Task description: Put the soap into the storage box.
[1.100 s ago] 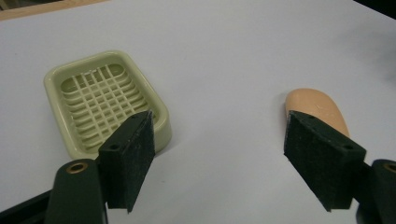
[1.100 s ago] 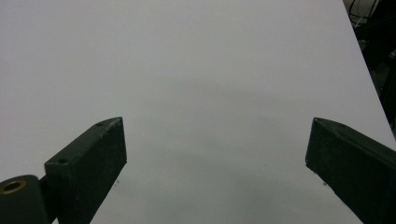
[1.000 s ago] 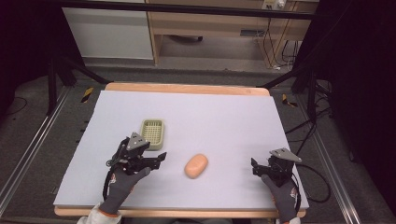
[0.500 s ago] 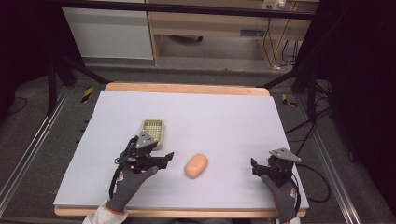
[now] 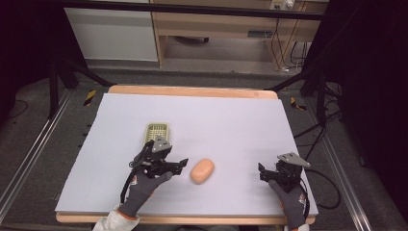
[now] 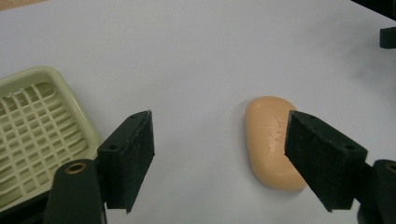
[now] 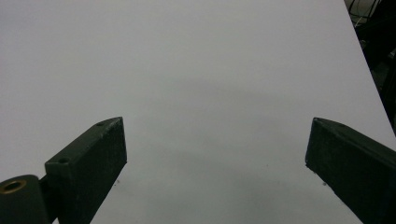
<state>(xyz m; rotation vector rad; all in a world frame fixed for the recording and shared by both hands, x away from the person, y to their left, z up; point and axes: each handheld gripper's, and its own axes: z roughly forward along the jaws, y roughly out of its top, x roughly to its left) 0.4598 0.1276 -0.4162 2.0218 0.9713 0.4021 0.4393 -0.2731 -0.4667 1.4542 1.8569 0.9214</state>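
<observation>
An orange bar of soap (image 5: 202, 170) (image 6: 271, 142) lies flat on the white table, front centre. A pale green slatted soap dish (image 5: 156, 132) (image 6: 39, 135) sits to its left and a bit farther back. My left gripper (image 5: 179, 164) (image 6: 219, 140) is open just left of the soap, its right jaw in front of the soap's edge in the left gripper view and nothing between the jaws. My right gripper (image 5: 262, 172) (image 7: 215, 154) rests open near the front right of the table, over bare surface.
The white table top (image 5: 216, 120) has a wooden rim; its right edge (image 7: 369, 79) lies close to my right gripper. Cables trail off the table at right. Black frame legs and a wooden cabinet stand beyond the far edge.
My left gripper has moved right, from beside the soap dish to right next to the soap. The right gripper, soap and dish have stayed put.
</observation>
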